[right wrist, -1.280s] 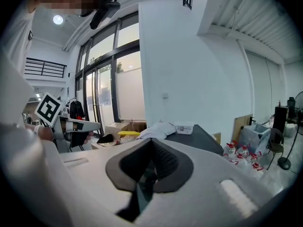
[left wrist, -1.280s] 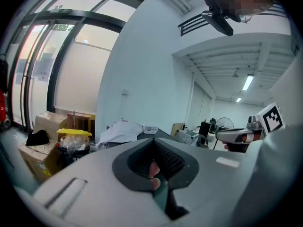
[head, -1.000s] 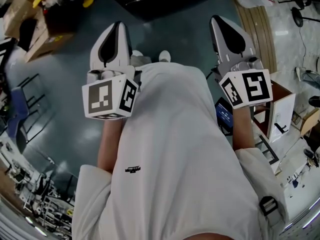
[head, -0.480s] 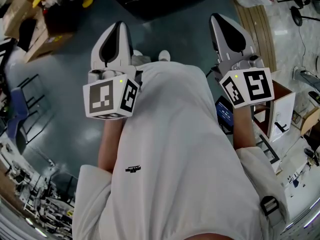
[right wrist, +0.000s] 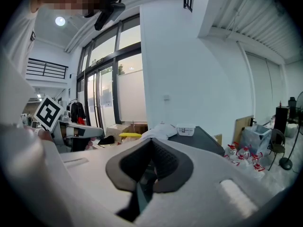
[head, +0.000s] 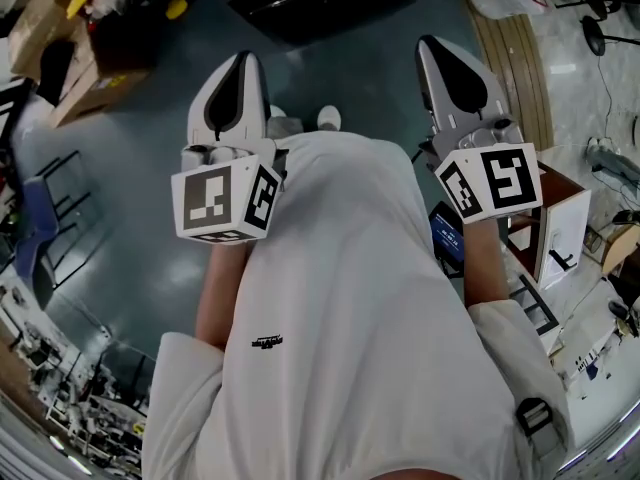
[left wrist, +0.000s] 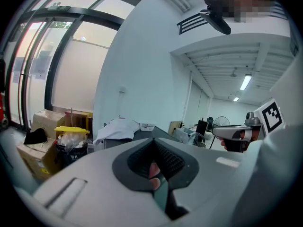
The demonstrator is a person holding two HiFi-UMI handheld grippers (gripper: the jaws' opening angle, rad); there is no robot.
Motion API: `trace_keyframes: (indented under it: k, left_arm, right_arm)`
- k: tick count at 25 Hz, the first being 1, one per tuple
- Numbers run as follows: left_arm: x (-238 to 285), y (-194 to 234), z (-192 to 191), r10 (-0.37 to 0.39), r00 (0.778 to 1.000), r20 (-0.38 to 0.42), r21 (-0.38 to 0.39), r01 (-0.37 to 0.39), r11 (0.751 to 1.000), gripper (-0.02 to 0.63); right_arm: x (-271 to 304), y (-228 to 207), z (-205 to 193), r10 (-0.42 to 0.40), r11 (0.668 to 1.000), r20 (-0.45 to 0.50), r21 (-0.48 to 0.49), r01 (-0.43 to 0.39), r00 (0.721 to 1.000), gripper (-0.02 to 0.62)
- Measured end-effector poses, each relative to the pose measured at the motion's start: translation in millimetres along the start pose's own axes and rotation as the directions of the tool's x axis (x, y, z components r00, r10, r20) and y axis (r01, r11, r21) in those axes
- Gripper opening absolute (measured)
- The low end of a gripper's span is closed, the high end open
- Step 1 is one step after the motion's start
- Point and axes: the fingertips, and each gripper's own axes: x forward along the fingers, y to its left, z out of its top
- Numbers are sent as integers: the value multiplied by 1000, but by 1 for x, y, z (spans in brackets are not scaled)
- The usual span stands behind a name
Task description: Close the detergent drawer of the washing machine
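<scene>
Nearest to us is the person's white cotton T-shirt (head: 350,298), which fills the lower part of the head view. The two claws are held in front of it at chest height and both point away from the body. The left claw (head: 238,58) (left wrist: 152,140) has its two grey jaws pressed together at the tips, and nothing is gripped between them. The right claw (head: 432,44) (right wrist: 151,140) is the same: the jaws meet and it is empty. Each one carries its white cube with black square markers (head: 225,201) close to the hand.

Below the claws we see the tips of white shoes (head: 328,116) on a smooth dark blue-grey floor (head: 130,168). On the right of the person stands a small white cabinet with a brown top (head: 560,228). Pale wooden boards (head: 515,58) lie further ahead on that side. On the left, brown cardboard boxes (head: 70,58) stand at the edge of the floor.

Further ahead is a dark grey table (right wrist: 199,138). It carries a crumpled white cloth (right wrist: 158,130) and, just beside it, a small white plastic box (right wrist: 185,129). Behind it rises a plain white wall (right wrist: 199,70), with tall dark-framed windows (right wrist: 113,79) to its left.

We cannot make out the detergent drawer in any view, so we cannot tell its place or which way it points.
</scene>
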Motion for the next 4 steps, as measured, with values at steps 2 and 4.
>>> trace_keyframes:
  k: [2,4]
  left_arm:
    - [2,-2,-5,-3,1000,-16,-5,3,1000,18]
    - [4,-3,-8,-7,1000,-29,-10,6,1000,17]
  right_arm:
    - [-1,-1,-5,-4,1000,-11,9,5,1000,2]
    - [-1,-2,-7,-6,1000,-20,16,7,1000,2]
